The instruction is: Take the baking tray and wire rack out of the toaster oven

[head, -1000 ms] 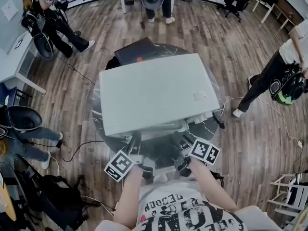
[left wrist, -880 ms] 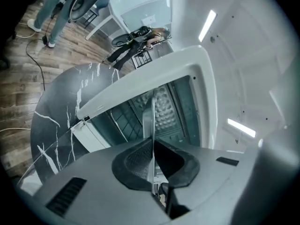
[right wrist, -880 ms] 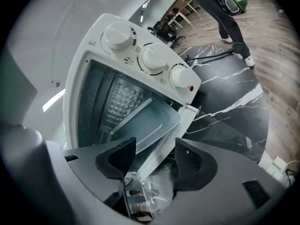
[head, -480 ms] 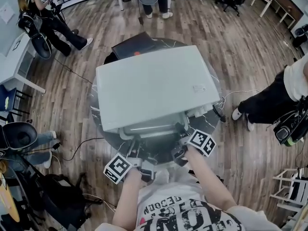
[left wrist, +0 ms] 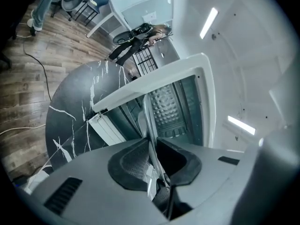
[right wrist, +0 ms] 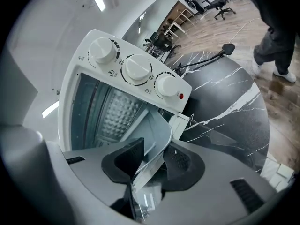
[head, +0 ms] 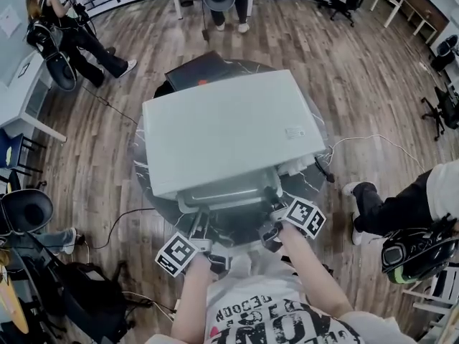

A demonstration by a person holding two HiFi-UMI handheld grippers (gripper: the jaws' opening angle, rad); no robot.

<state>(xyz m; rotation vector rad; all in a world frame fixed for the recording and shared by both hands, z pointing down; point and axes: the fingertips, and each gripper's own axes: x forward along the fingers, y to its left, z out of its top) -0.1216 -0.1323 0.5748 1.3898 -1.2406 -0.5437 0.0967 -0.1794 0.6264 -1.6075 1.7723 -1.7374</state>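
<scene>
A white toaster oven (head: 229,131) stands on a round black marble table (head: 147,167), its front towards me and its door down. The silver baking tray (head: 228,194) sticks out of the opening. My left gripper (head: 203,233) holds the tray's thin front edge (left wrist: 149,121) between its pads; its jaws have just been opening slightly, and the pads still lie against the sheet. My right gripper (head: 271,219) has the tray's rounded corner (right wrist: 159,128) between its jaws. They have just been closing, and a dark gap still shows beside one pad. I cannot make out the wire rack.
Three control knobs (right wrist: 137,69) and a red lamp sit on the oven's panel beside the opening. A dark flat object (head: 204,70) lies behind the oven. A black cable (right wrist: 206,60) runs over the table. People stand around on the wooden floor (head: 358,63).
Both grippers have sunk a little towards the table's near edge. The tray's front edge shows further out of the oven. The bystander at the right has walked towards the lower right.
</scene>
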